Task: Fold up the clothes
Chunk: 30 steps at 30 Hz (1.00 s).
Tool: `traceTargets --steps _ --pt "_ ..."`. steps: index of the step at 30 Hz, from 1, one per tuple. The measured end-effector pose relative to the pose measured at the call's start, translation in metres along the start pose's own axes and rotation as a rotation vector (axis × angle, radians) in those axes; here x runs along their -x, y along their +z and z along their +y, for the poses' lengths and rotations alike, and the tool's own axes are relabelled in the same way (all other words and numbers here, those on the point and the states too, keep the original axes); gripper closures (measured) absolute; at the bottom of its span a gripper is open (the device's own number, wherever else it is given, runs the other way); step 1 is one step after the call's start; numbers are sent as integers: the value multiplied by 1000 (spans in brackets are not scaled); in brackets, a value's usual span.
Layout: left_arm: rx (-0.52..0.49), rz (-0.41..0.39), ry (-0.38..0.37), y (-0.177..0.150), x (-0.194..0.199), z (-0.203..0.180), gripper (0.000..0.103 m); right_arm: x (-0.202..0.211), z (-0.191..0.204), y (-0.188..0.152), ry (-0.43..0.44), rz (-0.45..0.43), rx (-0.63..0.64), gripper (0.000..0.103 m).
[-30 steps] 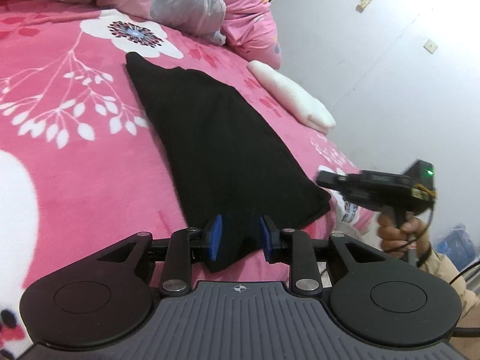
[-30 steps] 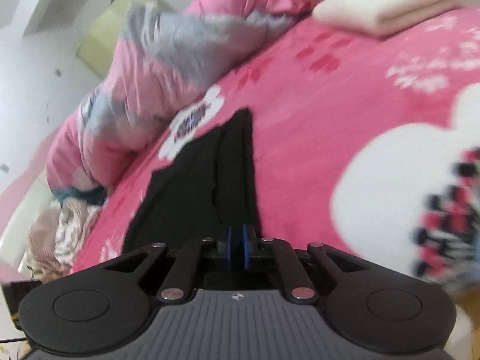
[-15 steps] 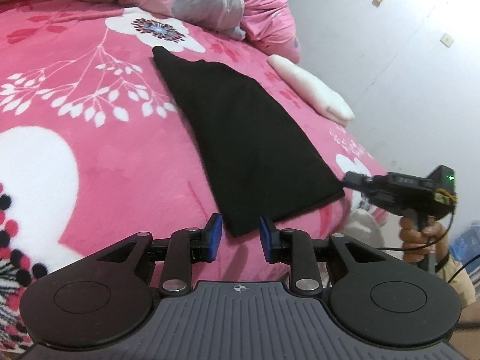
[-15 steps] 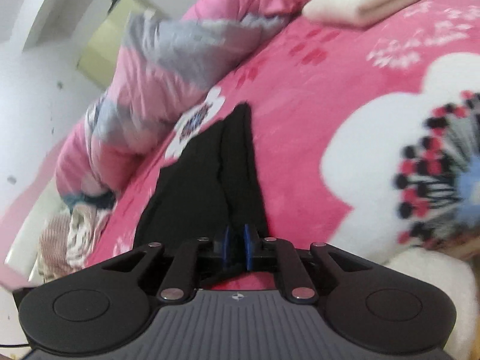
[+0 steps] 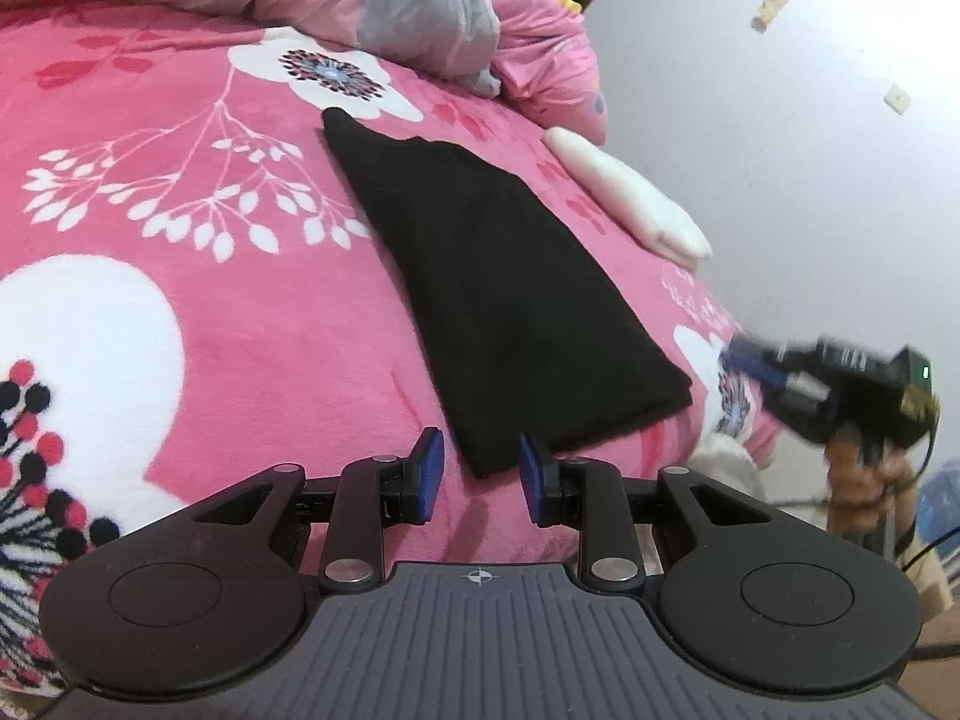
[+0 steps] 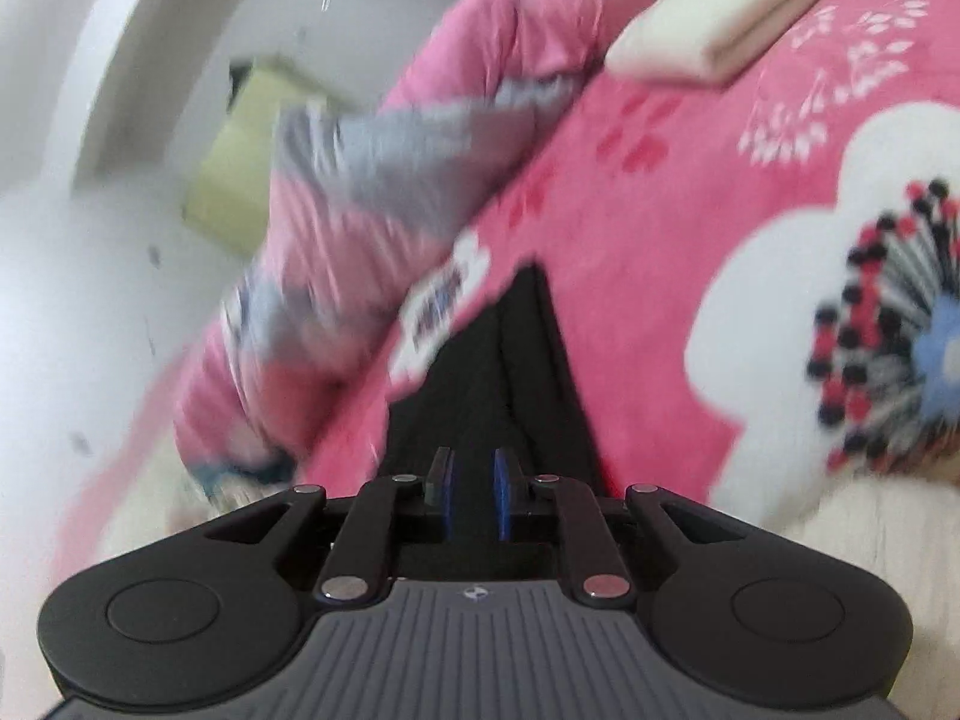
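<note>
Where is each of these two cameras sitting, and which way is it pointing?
Left wrist view: mounted on the left gripper, looking down along its open fingers at the folded black garment on the pink flowered blanket; the person's other hand holds the right gripper at the right edge.
Right wrist view: mounted on the right gripper, looking lengthwise along the same garment; only its own fingers show, slightly apart.
Both share the garment, blanket, pink and grey quilt and folded white cloth.

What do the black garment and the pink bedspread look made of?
Black garment: looks like a soft matte knit or fleece; no sheen, limp flat folds, weave too dark to tell. Pink bedspread: likely plush fleece; fuzzy nap, printed flowers.
</note>
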<state>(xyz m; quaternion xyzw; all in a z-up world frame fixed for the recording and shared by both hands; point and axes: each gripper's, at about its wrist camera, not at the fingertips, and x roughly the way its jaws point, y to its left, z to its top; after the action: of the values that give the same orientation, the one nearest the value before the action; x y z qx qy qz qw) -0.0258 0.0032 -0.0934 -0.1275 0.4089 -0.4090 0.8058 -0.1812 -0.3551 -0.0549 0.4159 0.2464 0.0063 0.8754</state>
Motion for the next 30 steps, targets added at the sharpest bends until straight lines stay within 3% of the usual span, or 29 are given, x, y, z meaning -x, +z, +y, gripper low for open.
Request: traceTargets --steps 3,7,9,15,19,30 --pt "18 11 -4 3 -5 4 76 -9 23 -12 -66 41 178 88" --pt "56 16 -6 2 -11 10 76 -18 62 -28 -162 37 451 84" --pt "66 11 -11 1 -11 11 76 -21 72 -34 -220 21 528 83" --pt "67 13 -16 1 -10 12 76 -19 76 -42 -237 13 563 81" --pt "73 13 -19 1 -10 13 76 -26 82 -49 -242 10 613 71" --pt "74 10 -27 0 -4 11 76 -22 100 -61 -225 15 726 71"
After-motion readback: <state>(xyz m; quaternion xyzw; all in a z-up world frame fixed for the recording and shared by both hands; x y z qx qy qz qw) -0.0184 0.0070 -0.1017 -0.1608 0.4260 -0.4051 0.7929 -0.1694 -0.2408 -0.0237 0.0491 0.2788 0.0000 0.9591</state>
